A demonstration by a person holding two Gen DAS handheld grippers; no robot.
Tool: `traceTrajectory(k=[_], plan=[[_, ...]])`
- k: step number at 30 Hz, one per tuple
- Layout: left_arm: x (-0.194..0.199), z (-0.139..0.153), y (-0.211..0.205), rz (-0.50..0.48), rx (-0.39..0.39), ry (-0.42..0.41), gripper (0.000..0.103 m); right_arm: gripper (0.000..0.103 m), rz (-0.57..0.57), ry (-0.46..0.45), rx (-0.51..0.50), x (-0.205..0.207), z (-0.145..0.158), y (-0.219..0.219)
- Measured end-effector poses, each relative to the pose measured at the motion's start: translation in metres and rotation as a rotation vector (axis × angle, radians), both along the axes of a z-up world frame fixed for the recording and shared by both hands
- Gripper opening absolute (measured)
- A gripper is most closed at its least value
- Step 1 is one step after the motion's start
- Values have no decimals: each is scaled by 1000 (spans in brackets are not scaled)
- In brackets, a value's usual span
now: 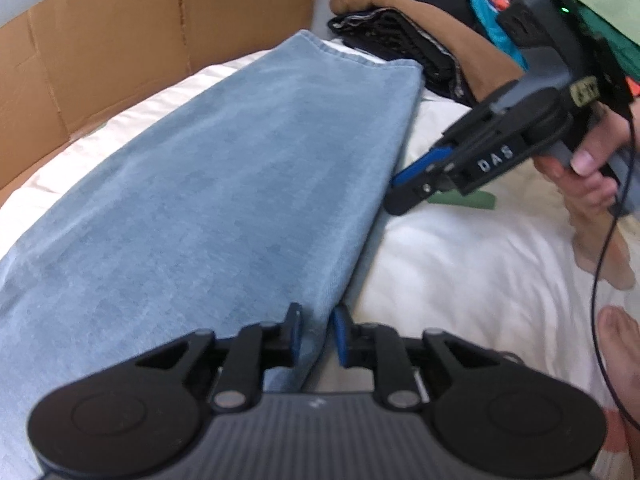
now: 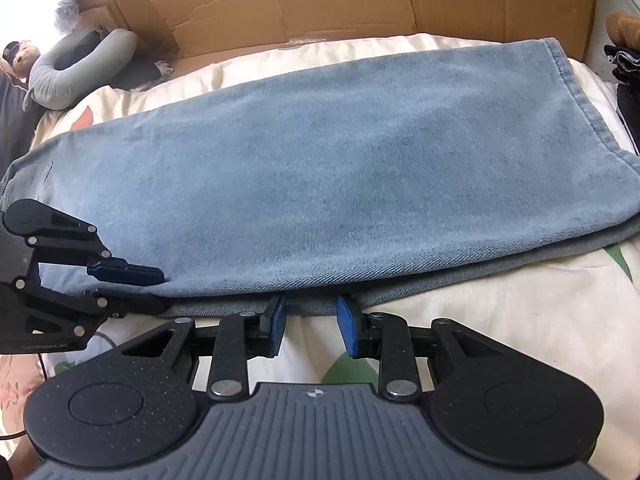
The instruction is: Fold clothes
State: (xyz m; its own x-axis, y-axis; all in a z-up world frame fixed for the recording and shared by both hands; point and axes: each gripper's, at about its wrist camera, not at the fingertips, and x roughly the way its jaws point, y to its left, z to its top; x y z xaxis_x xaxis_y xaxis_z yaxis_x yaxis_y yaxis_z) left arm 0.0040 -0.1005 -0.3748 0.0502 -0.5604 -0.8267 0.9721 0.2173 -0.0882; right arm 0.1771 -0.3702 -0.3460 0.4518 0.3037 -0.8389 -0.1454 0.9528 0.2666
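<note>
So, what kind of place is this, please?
Probably a bedroom: the jeans lie on a bed with white bedding, a pile of other clothes sits beside them, and a neck pillow lies nearby.

The left hand-held gripper (image 1: 316, 334) is held low with its blue pads (image 1: 340, 336) parted by a narrow gap. The right hand-held gripper (image 2: 310, 326) is held with its pads (image 2: 347, 330) wider apart. The right hand (image 1: 588, 168) is wrapped around its handle, ahead and to the right of the left hand-held gripper.
</note>
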Motion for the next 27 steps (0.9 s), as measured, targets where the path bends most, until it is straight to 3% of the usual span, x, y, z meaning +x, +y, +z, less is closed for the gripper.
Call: traceTrajectory(k=[9, 14, 18, 21, 27], plan=[[14, 12, 7, 82, 5, 83, 20, 35, -26, -50, 90, -4, 25, -9], [25, 24, 19, 152, 17, 92, 34, 35, -62, -82, 154, 6, 27, 1], [36, 31, 35, 237, 28, 81, 35, 35, -6, -61, 161, 18, 19, 20], [43, 39, 49, 321, 37, 62, 42, 35, 45, -41, 183, 23, 16, 35], [47, 59, 82, 404, 62, -48, 45, 35, 245, -55, 175, 13, 17, 68]])
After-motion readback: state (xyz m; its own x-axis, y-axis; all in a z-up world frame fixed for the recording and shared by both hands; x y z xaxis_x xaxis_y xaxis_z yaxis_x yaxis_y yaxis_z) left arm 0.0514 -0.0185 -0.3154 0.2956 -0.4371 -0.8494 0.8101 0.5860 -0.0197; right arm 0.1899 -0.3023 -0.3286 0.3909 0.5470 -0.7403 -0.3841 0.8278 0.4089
